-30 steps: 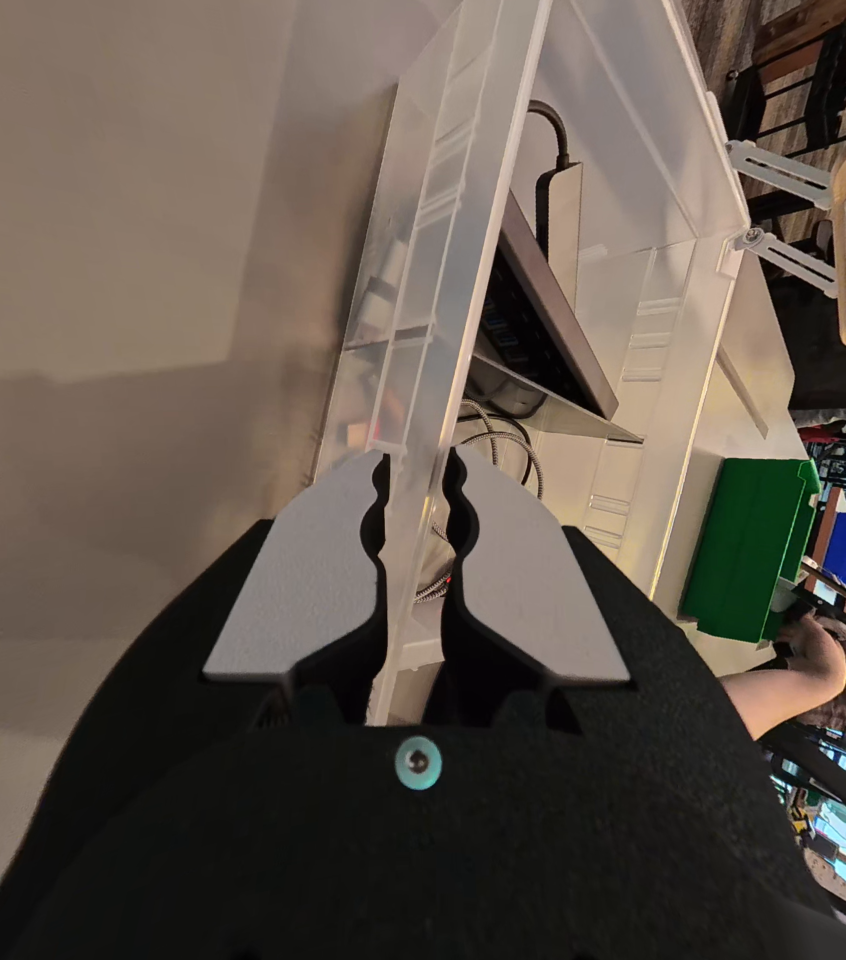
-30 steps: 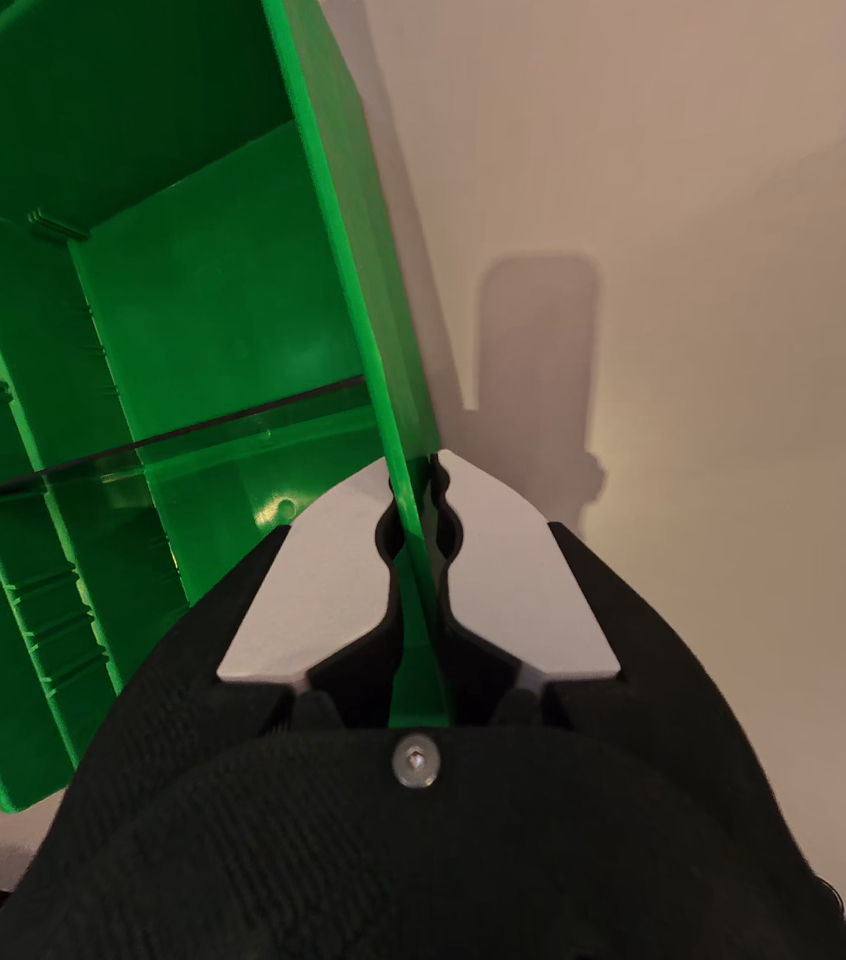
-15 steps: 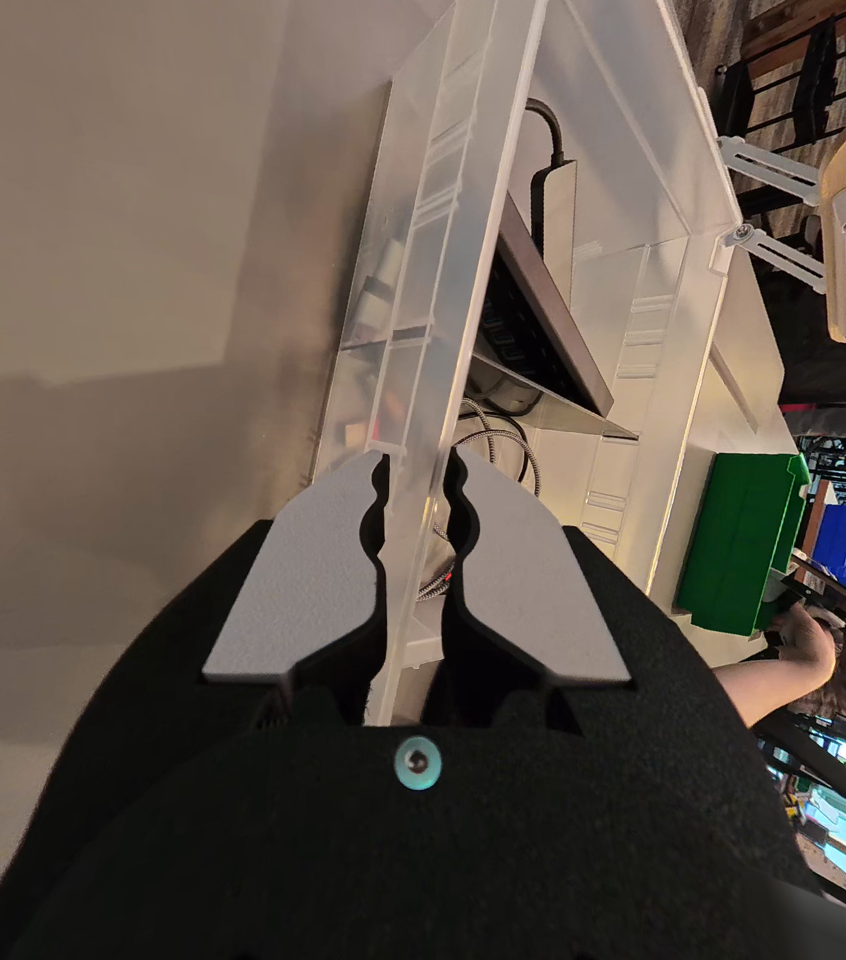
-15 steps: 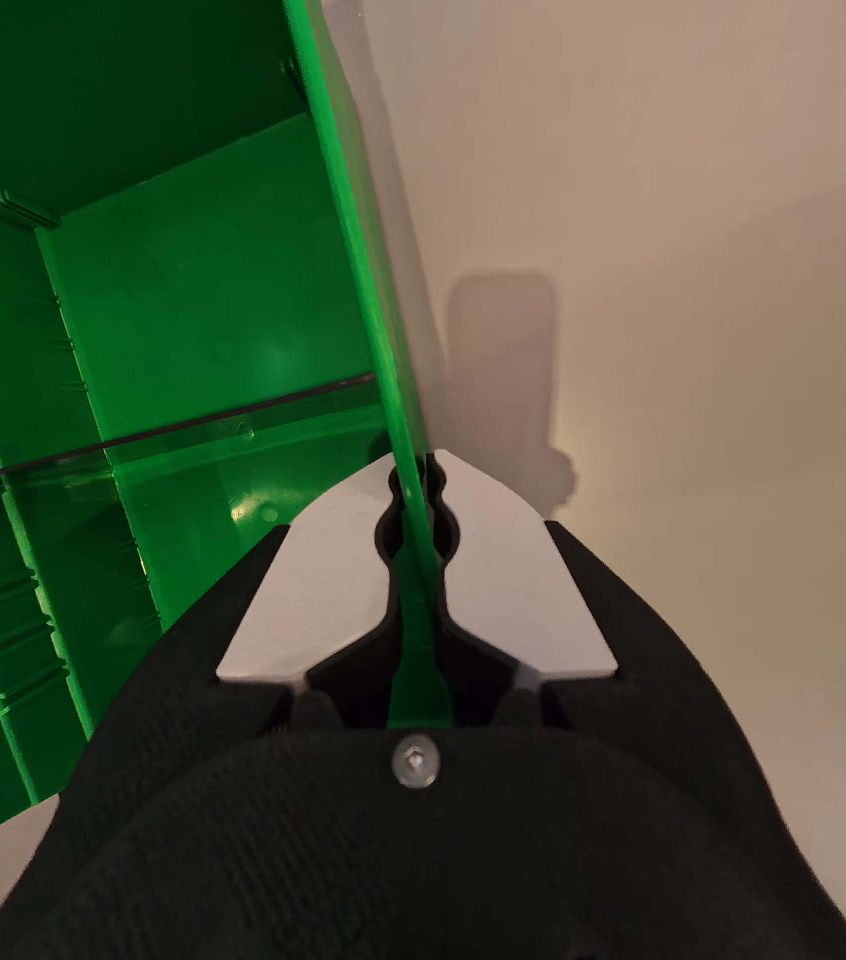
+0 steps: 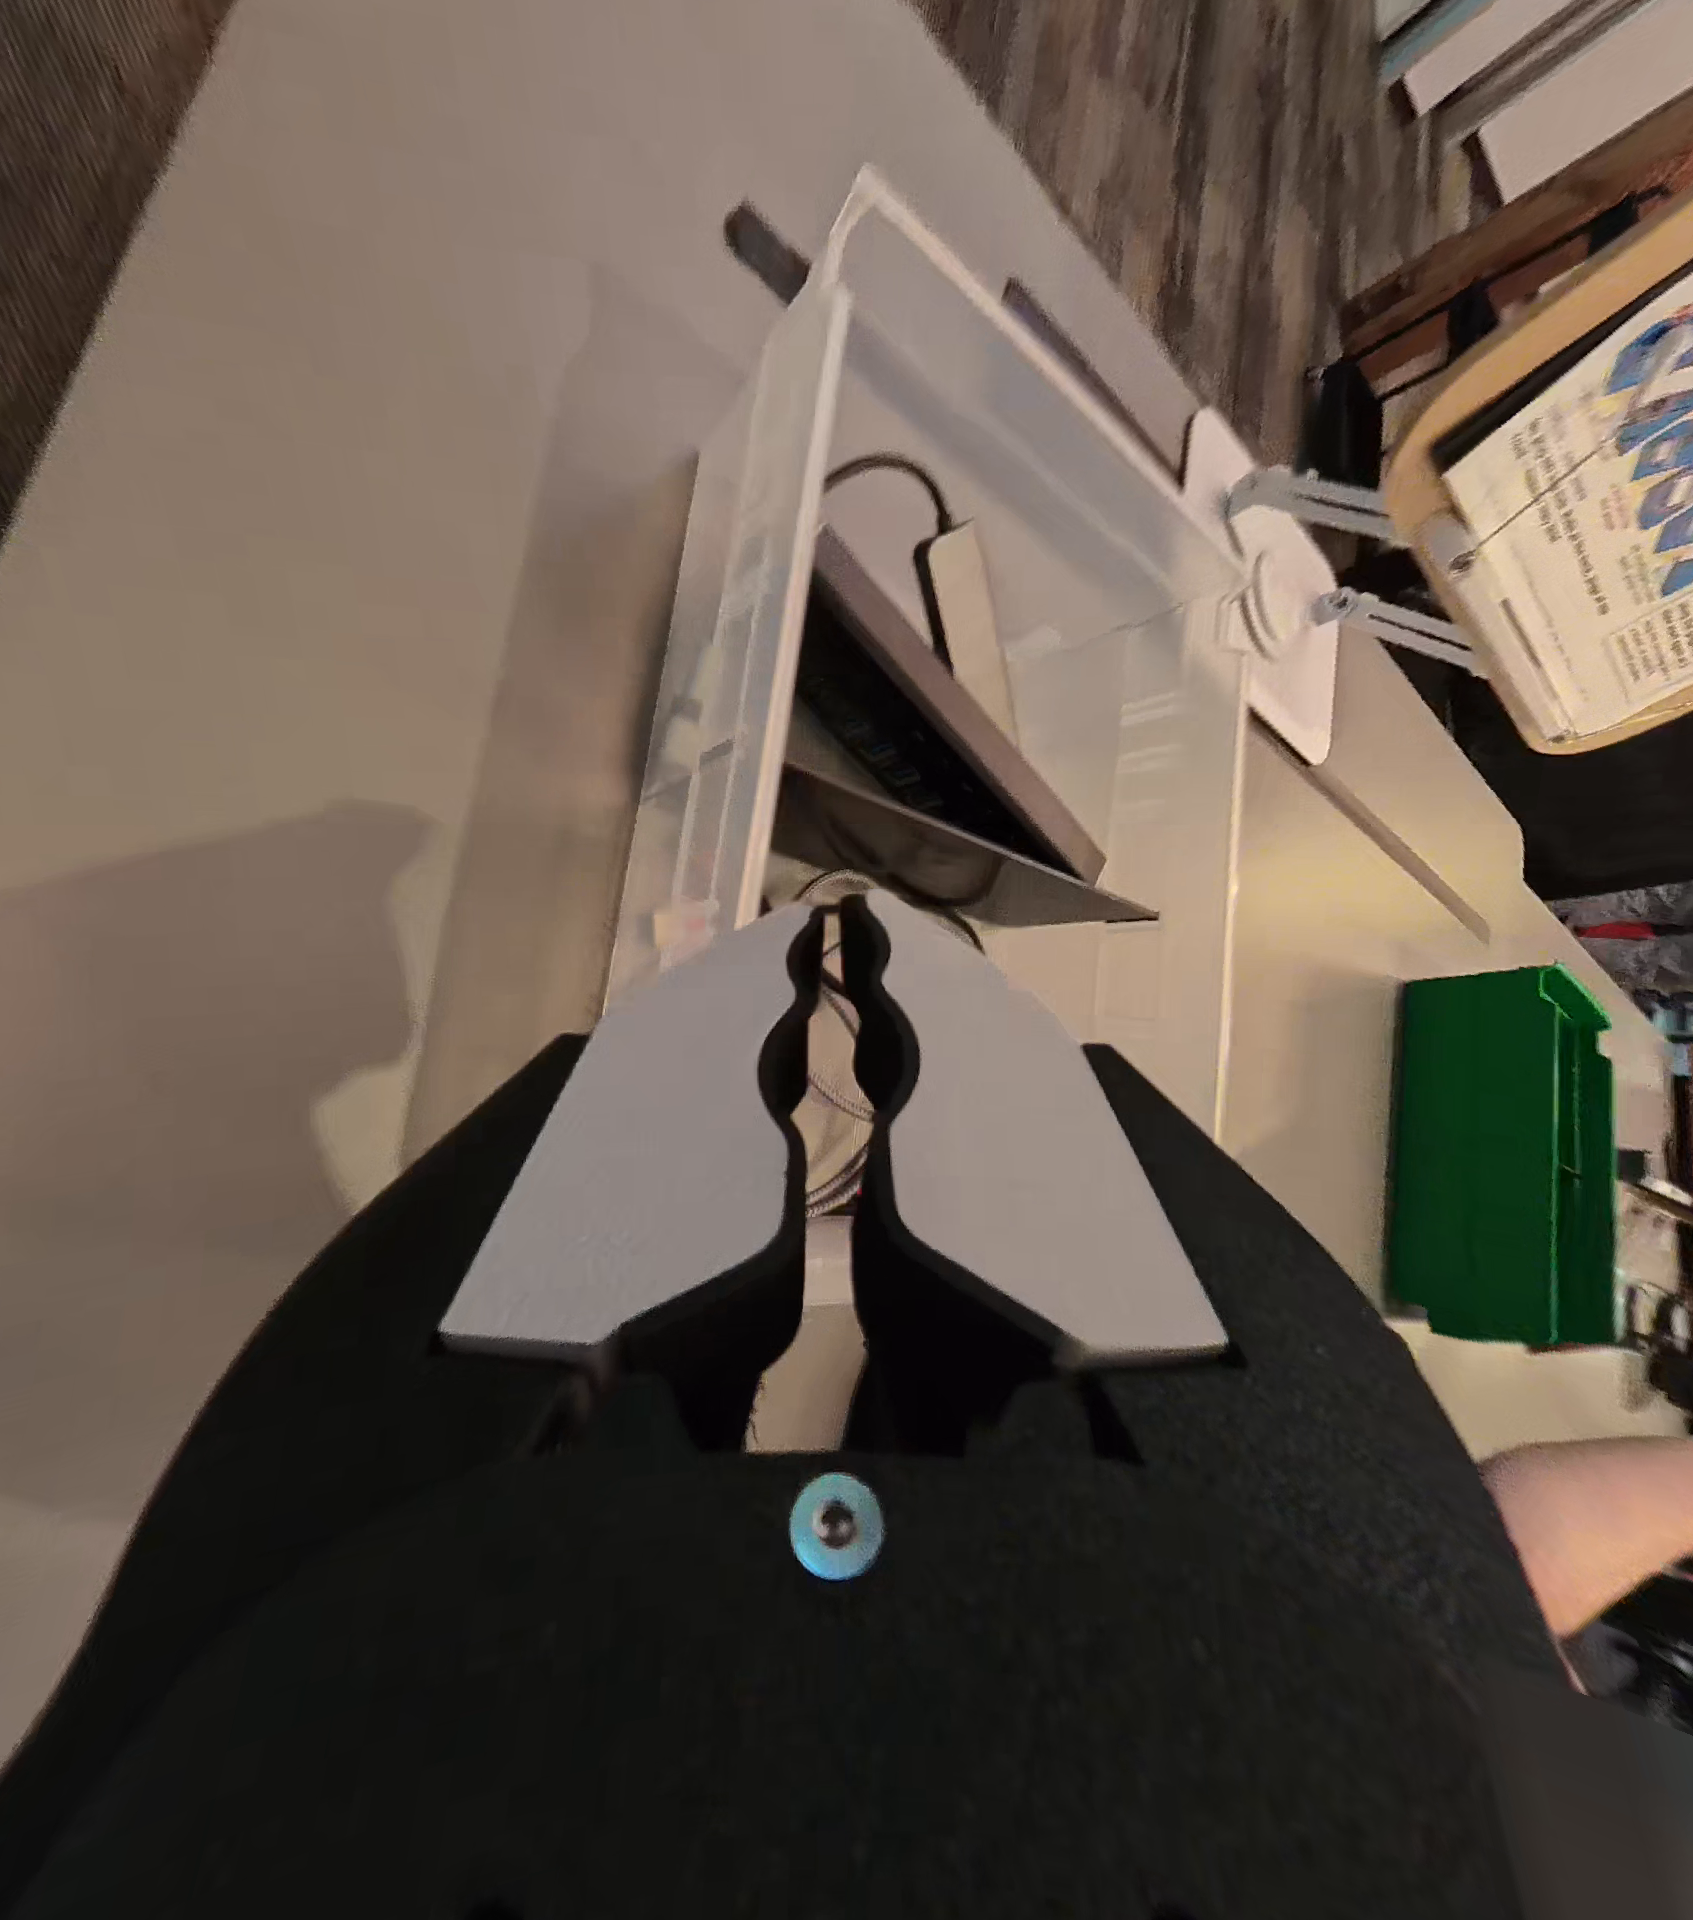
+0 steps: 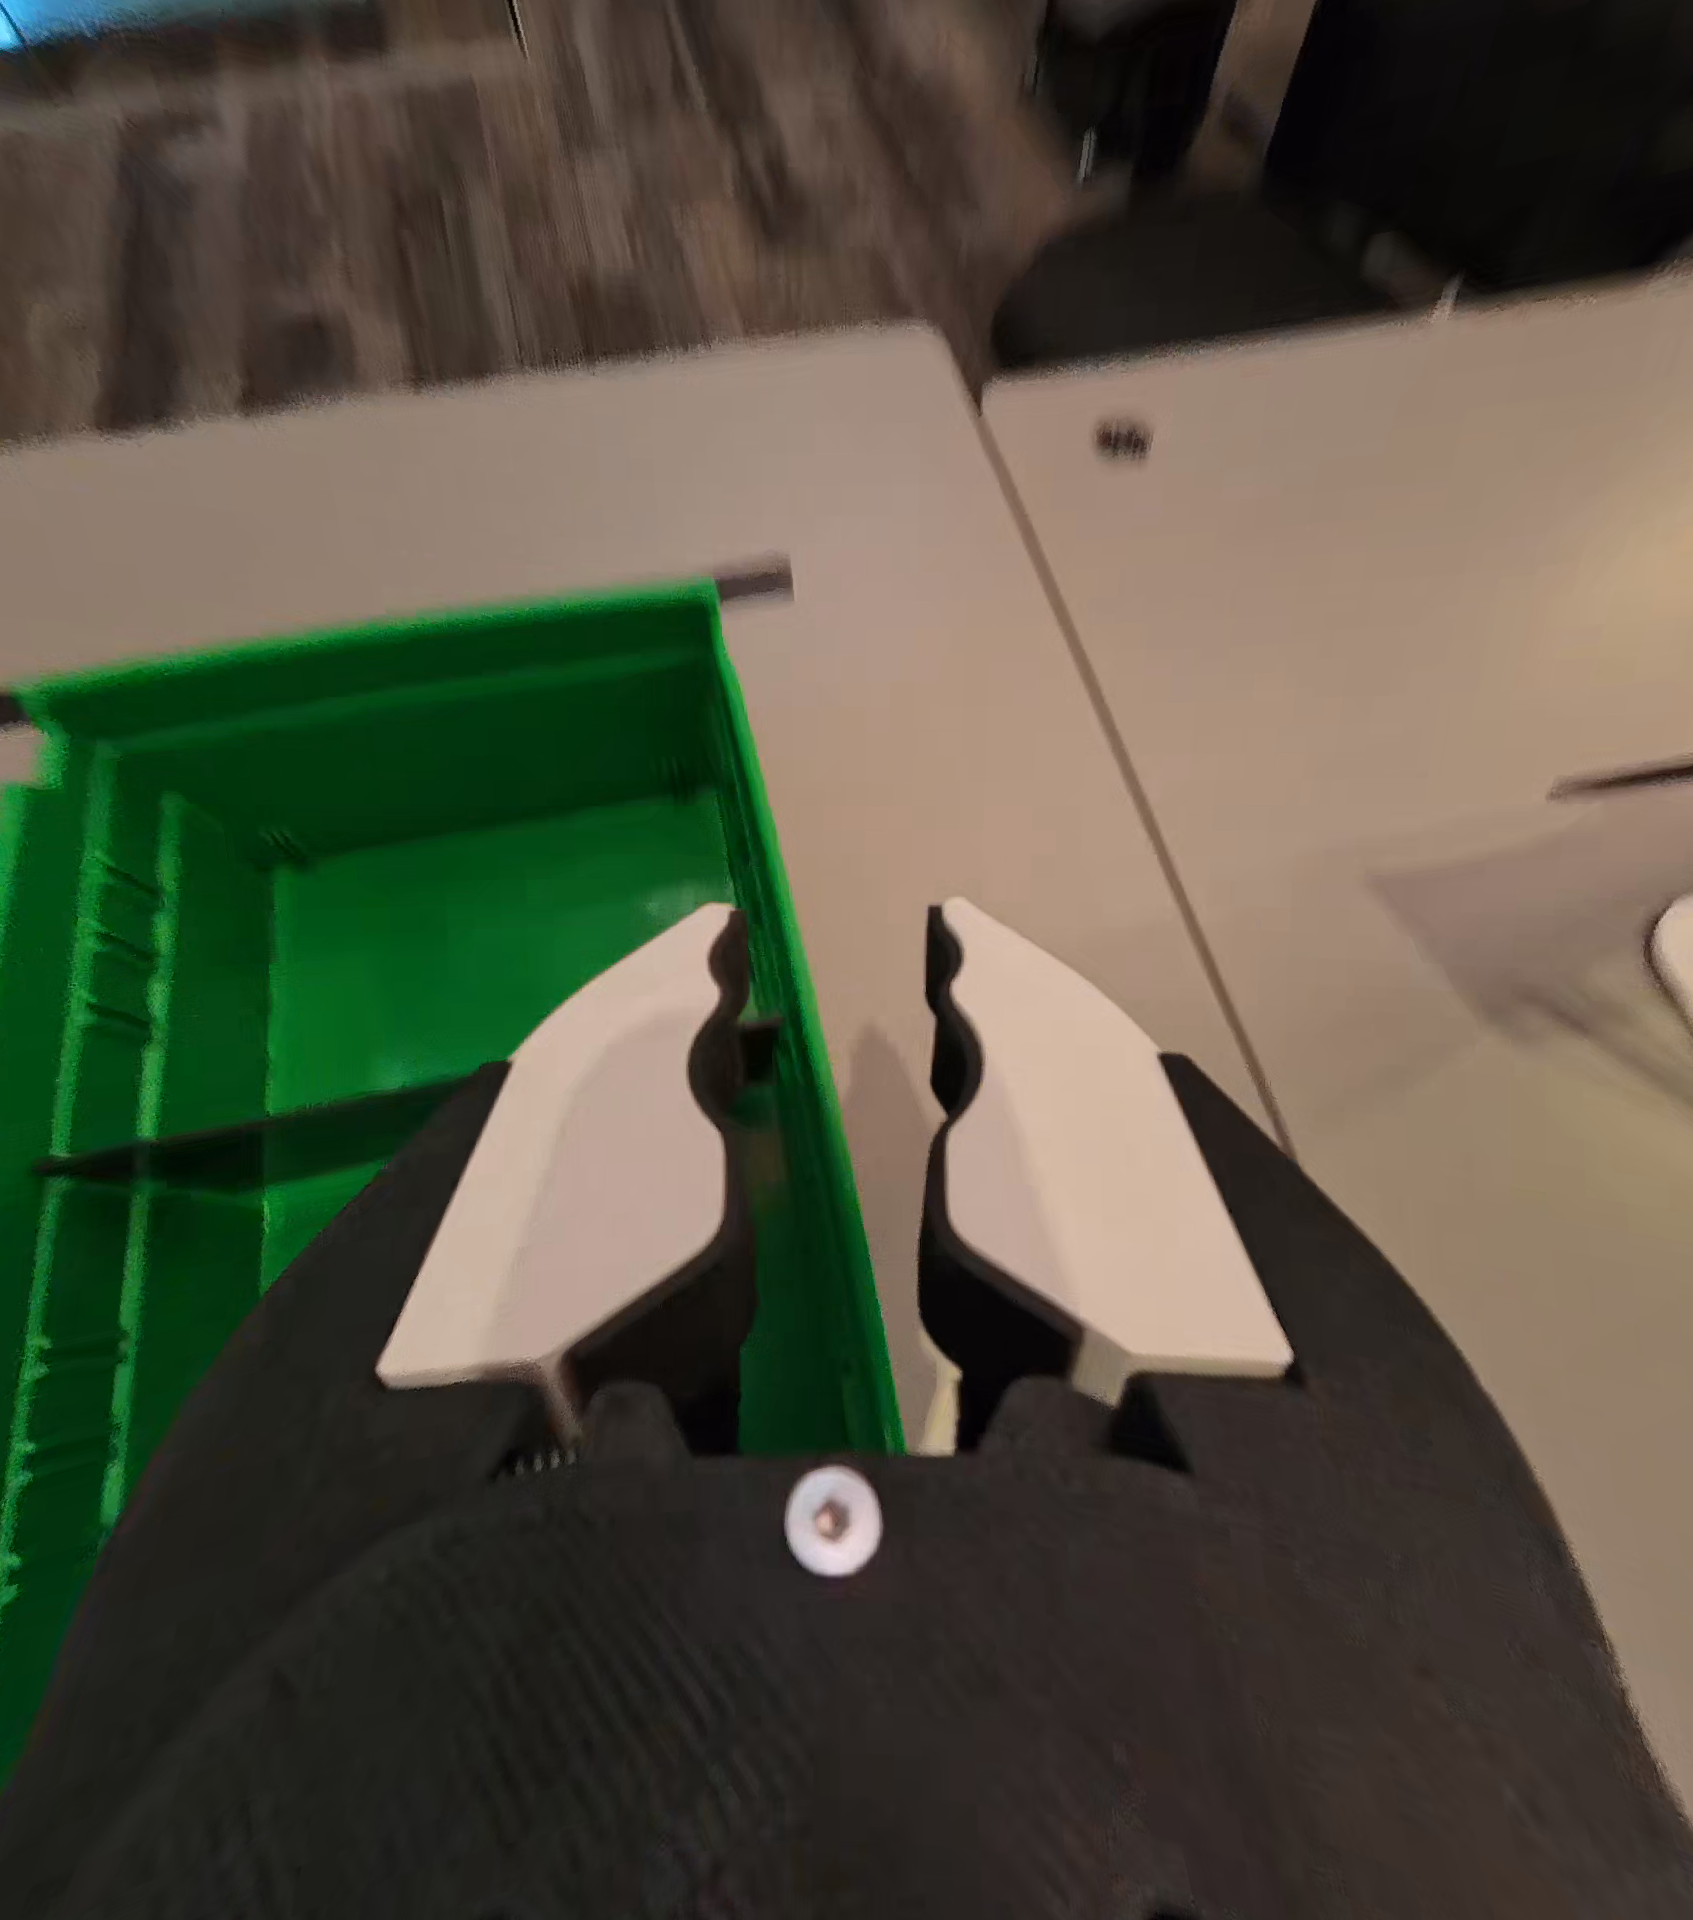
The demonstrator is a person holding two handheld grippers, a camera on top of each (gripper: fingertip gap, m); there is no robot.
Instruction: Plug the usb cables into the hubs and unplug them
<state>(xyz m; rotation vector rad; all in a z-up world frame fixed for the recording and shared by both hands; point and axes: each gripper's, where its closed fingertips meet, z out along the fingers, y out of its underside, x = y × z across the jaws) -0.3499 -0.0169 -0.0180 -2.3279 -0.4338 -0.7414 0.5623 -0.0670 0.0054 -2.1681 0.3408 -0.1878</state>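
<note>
A clear plastic bin lies on the white table. It holds a grey USB hub leaning on edge, a second slim hub with a black lead, and a braided cable. My left gripper is shut and empty, just above the bin's near end. My right gripper is open over the right wall of an empty green bin, touching nothing. The green bin also shows in the left wrist view, to the right of the clear one.
A black divider crosses the green bin. A white lamp base and a stand holding a printed sheet are beyond the clear bin. A person's forearm is at the right. A second table adjoins on the right. Spacing between my two grippers at the tips: around 90 cm.
My left gripper let go of the clear bin's wall, pulled back and closed empty. My right gripper opened off the green bin's wall and rose. Both views are motion-blurred.
</note>
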